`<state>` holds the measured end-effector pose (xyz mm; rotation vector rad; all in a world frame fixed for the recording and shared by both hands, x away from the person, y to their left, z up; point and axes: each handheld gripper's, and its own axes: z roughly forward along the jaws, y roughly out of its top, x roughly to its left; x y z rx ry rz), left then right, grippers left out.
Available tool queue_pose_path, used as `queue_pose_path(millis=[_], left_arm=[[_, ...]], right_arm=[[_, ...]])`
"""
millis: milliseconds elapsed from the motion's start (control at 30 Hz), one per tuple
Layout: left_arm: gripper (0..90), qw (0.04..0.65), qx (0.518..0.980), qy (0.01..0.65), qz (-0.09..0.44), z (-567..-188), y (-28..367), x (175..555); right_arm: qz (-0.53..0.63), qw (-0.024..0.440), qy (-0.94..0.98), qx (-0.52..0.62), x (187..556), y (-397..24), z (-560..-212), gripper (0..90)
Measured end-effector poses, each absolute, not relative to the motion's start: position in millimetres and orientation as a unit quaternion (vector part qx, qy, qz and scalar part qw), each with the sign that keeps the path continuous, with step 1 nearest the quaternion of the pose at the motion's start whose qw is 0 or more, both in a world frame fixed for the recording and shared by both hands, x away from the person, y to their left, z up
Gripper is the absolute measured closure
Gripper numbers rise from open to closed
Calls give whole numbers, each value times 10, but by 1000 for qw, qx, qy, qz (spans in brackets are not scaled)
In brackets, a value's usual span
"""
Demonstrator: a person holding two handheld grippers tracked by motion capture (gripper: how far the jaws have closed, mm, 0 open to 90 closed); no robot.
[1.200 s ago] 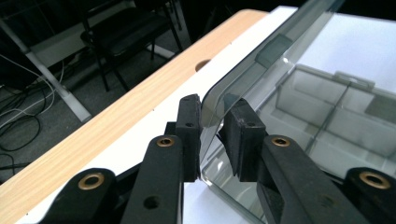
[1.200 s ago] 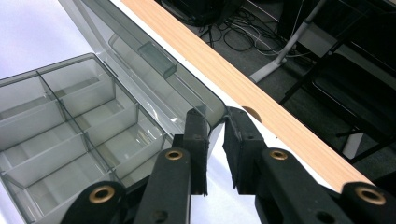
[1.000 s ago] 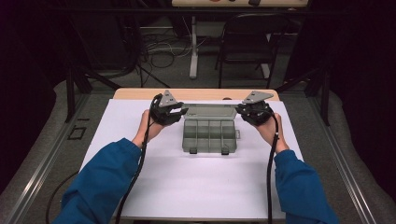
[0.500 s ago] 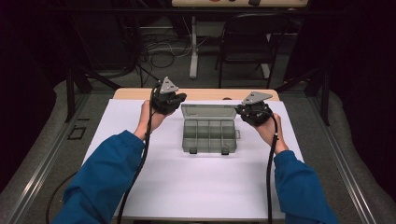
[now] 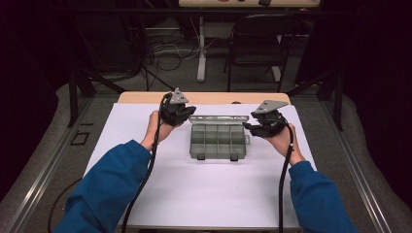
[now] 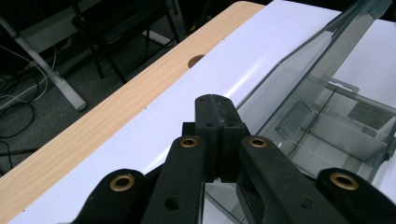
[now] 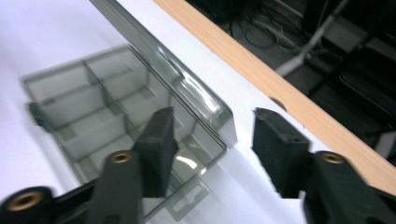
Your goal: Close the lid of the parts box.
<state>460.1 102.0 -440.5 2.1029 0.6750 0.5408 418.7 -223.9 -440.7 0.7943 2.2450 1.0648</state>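
A clear grey compartment box (image 5: 217, 141) lies open in the middle of the white table, its lid (image 5: 218, 118) standing up along the far side. My left gripper (image 5: 188, 111) is at the lid's left end; in the left gripper view it (image 6: 215, 106) is shut with nothing between the jaws, and the lid (image 6: 322, 56) rises just to their right. My right gripper (image 5: 248, 127) sits at the box's right side. In the right gripper view it (image 7: 217, 140) is open, its jaws either side of the box's (image 7: 116, 112) corner without touching it.
The white sheet (image 5: 204, 194) covers the table, with a bare wooden strip (image 5: 145, 97) along the far edge. A dark chair (image 5: 257, 43) and floor cables (image 5: 165, 48) lie beyond the table. Blue sleeves (image 5: 107, 189) come in from the bottom.
The left gripper rose a little toward the far edge, then came back beside the lid's left end. The right gripper has hardly moved.
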Motion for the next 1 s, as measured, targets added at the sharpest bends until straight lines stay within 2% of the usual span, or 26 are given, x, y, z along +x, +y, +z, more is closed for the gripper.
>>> queue_pose_path(millis=[33, 133, 300, 1000], left_arm=[[900, 420, 840, 269, 213, -4412, 1022, 4591], [900, 422, 841, 265, 211, -4441, 1018, 4564], [900, 422, 843, 262, 208, -4481, 1011, 4523], [900, 420, 852, 245, 192, -4656, 1050, 4304]], right_arm=[[398, 268, 829, 289, 4161, -2244, -4378, 625], [404, 285, 823, 280, 4086, -2221, -4269, 774], [386, 308, 822, 282, 4098, -2103, -4213, 899], [364, 283, 843, 276, 4044, -1927, -4526, 900]])
